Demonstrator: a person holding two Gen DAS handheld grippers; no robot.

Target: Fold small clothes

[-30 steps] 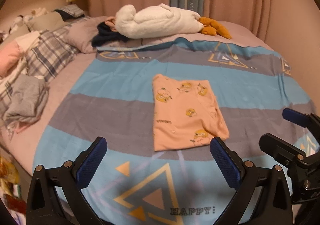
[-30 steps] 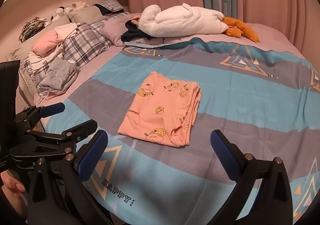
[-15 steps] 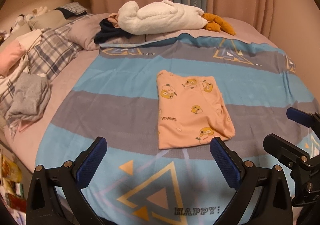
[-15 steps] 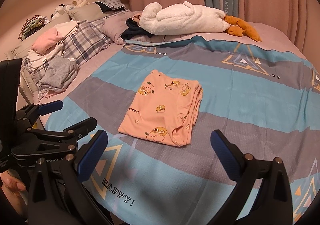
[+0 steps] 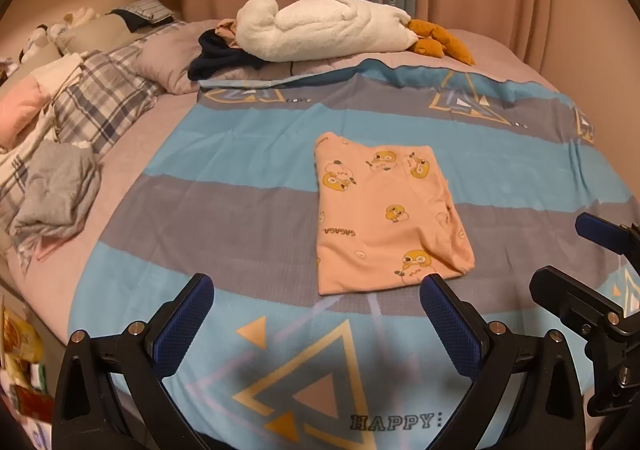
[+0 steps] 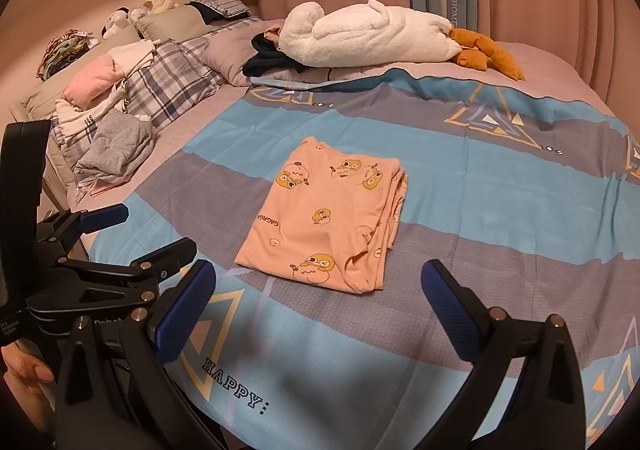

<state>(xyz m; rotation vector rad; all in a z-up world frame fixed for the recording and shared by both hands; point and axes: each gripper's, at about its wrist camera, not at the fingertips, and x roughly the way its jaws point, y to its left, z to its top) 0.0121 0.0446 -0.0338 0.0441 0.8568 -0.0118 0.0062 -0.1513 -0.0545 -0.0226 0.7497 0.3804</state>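
Left wrist view: the left gripper (image 5: 316, 314) is spread and empty; the peach garment (image 5: 384, 218) lies ahead, slightly right, folded into a rectangle on the striped sheet (image 5: 224, 210). Right wrist view: the right gripper (image 6: 318, 302) is spread too, garment just ahead. This fold looks done; a grey garment (image 6: 114, 148) far left looks unfolded.

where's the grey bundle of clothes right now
The grey bundle lies at the left edge of the bed in both views, just below the plaid pillow, well left of the folded peach garment.
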